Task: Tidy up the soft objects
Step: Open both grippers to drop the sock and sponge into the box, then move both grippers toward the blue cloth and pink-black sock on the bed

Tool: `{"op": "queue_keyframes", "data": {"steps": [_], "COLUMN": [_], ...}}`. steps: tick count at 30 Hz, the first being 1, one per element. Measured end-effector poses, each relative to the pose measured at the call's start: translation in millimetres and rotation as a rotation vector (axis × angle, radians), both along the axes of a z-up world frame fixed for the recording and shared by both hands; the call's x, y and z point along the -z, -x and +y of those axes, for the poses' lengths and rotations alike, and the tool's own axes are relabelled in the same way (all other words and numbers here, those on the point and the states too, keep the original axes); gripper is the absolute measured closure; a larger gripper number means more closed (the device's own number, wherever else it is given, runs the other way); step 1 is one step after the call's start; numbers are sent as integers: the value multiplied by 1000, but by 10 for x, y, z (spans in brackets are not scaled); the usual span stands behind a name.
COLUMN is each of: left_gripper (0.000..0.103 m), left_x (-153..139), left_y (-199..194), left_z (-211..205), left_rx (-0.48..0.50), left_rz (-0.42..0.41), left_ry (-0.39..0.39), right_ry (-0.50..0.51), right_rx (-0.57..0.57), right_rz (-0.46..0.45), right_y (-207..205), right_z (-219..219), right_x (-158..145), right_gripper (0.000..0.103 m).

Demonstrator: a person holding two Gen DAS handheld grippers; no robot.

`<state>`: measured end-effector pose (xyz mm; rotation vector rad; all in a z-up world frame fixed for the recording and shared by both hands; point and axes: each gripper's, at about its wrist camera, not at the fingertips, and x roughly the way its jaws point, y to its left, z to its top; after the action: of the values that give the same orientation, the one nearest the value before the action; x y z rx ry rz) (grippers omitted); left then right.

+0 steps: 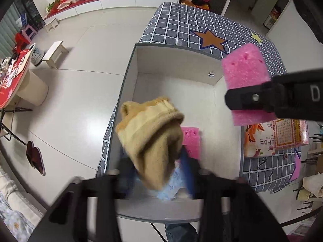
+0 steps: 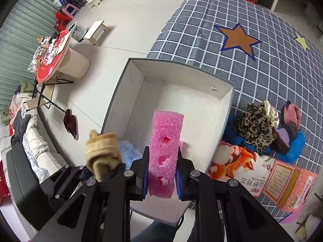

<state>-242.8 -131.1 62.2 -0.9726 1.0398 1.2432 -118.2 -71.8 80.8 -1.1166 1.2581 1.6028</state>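
Across the checked bed (image 2: 262, 64), an open white box (image 2: 177, 92) near the edge, likely the collecting place, with a blue cloth (image 2: 128, 154) and a second pink sponge (image 1: 190, 139) already inside. Over the box, left claw (image 1: 159, 169) closed on a tan sock (image 1: 149, 139) and right claw (image 2: 161, 173) closed on a pink sponge (image 2: 164, 153), both held above the walls, probably for dropping in. Beside the box, a printed packet (image 2: 278, 183) and a pile of clothes (image 2: 260, 127) waiting, close but not blocking the opening.
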Motion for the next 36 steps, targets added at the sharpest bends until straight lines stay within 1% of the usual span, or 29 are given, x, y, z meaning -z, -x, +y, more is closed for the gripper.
{"op": "queue_keyframes", "data": {"steps": [1, 3, 4, 5, 6, 7, 8, 10, 11, 15, 17, 19, 21, 24, 29, 33, 36], "left_gripper": [22, 21, 17, 14, 9, 8, 8, 0, 0, 0, 0, 0, 0, 0, 0, 0, 0], "left_x": [-10, -54, -71, -94, -114, -139, -175, -227, -266, -466, -568, -626, -644, -643, -684, -714, -732], "left_y": [-1, 10, 18, 32, 47, 66, 93, 142, 169, 249, 278, 278, 263, 187, 31, -151, -346], "left_z": [-9, -31, -39, -55, -63, -76, -96, -117, -135, -209, -236, -229, -212, -190, -142, -67, 6], "left_rx": [-2, -9, -12, -21, -30, -39, -51, -65, -72, -78, -79, -78, -67, -50, -8, 58, 126], "left_rz": [5, -3, -8, -14, -22, -36, -59, -101, -132, -210, -248, -269, -298, -289, -212, -169, -137], "left_ry": [-6, -33, -44, -58, -69, -82, -100, -117, -138, -224, -258, -257, -232, -196, -190, -188, -188], "right_ry": [4, 5, 5, 6, 6, 2, -4, -9, -6, 7, 21, 32, 33, 23, 1, -14, -21], "right_rx": [-14, -30, -32, -29, -24, -11, 0, 14, 16, 16, 39, 56, 68, 102, 188, 267, 325], "right_rz": [2, -10, -16, -18, -15, 2, 19, 42, 46, 69, 91, 87, 68, 62, 39, 33, 14], "right_y": [27, 42, 34, 23, 2, -35, -64, -106, -124, -198, -282, -371, -482, -687, -1146, -1553, -1881], "right_z": [7, 10, 4, 4, 4, 1, -5, -9, -13, -44, -75, -101, -125, -136, -119, -121, -133], "right_x": [1, -7, -12, -17, -23, -43, -66, -114, -130, -163, -168, -170, -197, -271, -395, -474, -508], "right_gripper": [81, 81, 78, 70, 36, 5, 0, 1, 1, 1, 1, 1, 1, 1, 1, 1, 1]}}
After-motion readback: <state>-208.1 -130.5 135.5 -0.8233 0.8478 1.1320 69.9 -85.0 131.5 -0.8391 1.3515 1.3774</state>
